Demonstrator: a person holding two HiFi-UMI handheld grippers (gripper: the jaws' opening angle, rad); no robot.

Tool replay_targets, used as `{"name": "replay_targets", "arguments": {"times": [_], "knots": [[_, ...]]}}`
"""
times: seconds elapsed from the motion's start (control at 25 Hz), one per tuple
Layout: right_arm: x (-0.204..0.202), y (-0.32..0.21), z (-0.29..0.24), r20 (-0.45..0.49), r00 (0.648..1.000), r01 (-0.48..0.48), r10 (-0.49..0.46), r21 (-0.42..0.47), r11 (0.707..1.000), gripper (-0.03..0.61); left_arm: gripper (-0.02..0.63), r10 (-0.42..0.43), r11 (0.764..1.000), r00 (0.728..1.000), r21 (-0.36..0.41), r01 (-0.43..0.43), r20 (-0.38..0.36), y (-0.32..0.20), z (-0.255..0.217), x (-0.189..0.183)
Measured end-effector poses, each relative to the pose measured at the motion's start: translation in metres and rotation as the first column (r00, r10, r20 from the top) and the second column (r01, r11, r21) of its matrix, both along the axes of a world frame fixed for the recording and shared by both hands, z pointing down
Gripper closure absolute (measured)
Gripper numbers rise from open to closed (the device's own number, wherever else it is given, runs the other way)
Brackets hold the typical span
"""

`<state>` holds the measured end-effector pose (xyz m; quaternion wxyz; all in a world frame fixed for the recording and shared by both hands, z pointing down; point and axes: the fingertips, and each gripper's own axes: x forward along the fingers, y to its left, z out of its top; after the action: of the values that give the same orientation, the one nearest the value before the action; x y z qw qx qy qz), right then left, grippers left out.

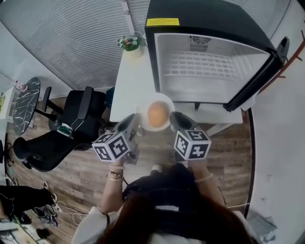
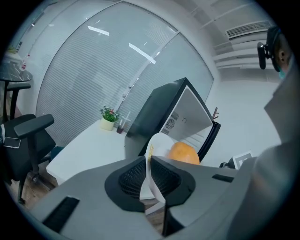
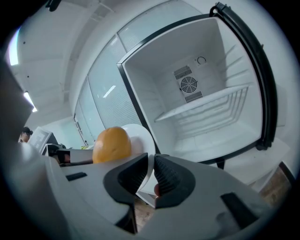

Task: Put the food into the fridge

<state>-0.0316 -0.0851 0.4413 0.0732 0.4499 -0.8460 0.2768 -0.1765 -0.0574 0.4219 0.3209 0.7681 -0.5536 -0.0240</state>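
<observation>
White tabletop (image 1: 128, 90) carries a small black fridge (image 1: 200, 12). Its door (image 1: 259, 71) is swung open to the person's right, baring a white cavity with one wire shelf (image 1: 205, 64). Near the table's front edge, a white plate (image 1: 156, 127) hangs between both grippers, with a round orange food item (image 1: 158, 113) at its middle. The left gripper (image 1: 135, 123) has its jaws narrowed onto the plate's left rim. The right gripper (image 1: 175, 120) pinches the opposite rim the same way, pads pressing the thin edge. The cavity lies straight ahead of the plate, along the line both grippers point, and neither hand is nearer to it. The coming move probably calls for both hands to advance evenly so the plate stays level.
</observation>
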Motion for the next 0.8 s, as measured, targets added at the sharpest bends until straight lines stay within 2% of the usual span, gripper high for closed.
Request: {"name": "replay_targets", "arguments": {"times": [0.8], "knots": [[0.107,-0.035,-0.019,0.012,1.0,0.007,-0.008,0.035,0.999,0.535,0.581,-0.02,0.999,0.999,0.027,0.021,-0.026,-0.032,-0.01,0.106]]}}
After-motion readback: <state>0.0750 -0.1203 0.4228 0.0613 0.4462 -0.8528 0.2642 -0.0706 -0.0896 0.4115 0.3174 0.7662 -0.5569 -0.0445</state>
